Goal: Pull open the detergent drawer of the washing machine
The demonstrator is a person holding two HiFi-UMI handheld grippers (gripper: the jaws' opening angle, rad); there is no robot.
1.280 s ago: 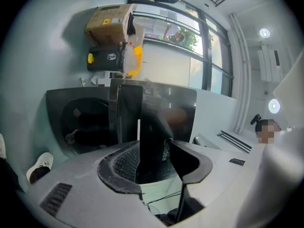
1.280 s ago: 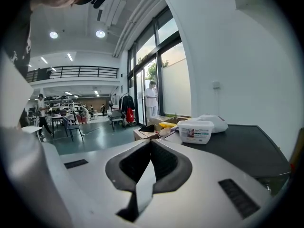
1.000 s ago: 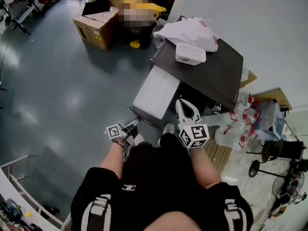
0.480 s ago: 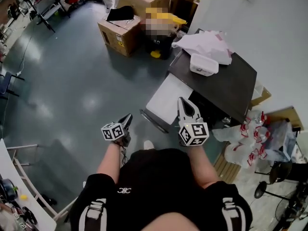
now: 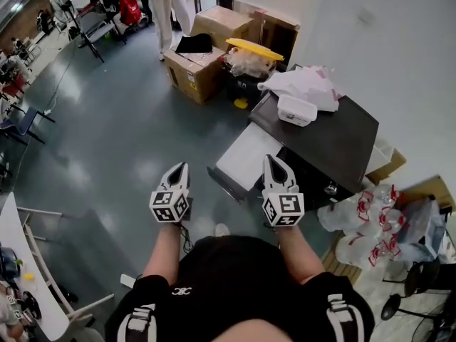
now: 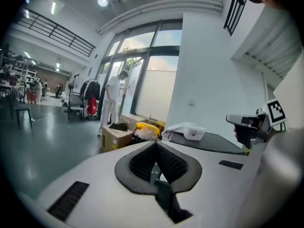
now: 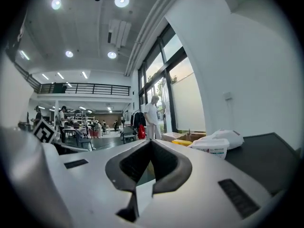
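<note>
We take the white slab (image 5: 246,157) that juts out of the washing machine (image 5: 335,137) for the drawer. It stands out toward us on the machine's left, and its near end is a dark strip. Neither gripper touches it.

In the head view it lies between the two gripper tips and a little beyond them. The left gripper (image 5: 181,167) hangs to the left of the dark near end, clear of it. The right gripper (image 5: 273,159) hangs by the drawer's near right corner. Both grippers point away from us and look out over the machine's dark top (image 6: 209,141) (image 7: 266,156), so they are above the drawer, not at it.

The left gripper's jaws (image 6: 156,144) are pressed together with nothing between them. The right gripper's jaws (image 7: 149,141) also meet at the tip and hold nothing. The left gripper view catches the right gripper (image 6: 247,125) at its right edge.

A white tub (image 5: 297,110) (image 6: 194,132) (image 7: 213,147) stands on the machine's top, with a heap of white cloth (image 5: 303,84) just beyond it. Farther left there is a bin with a yellow lid (image 5: 253,50) and beside it a cardboard box (image 5: 196,70). A person in white (image 5: 165,6) (image 6: 113,99) (image 7: 152,118) stands beyond them on the grey floor (image 5: 107,134). Clear plastic bottles (image 5: 363,219) lie in a cluster to the right of the machine.
</note>
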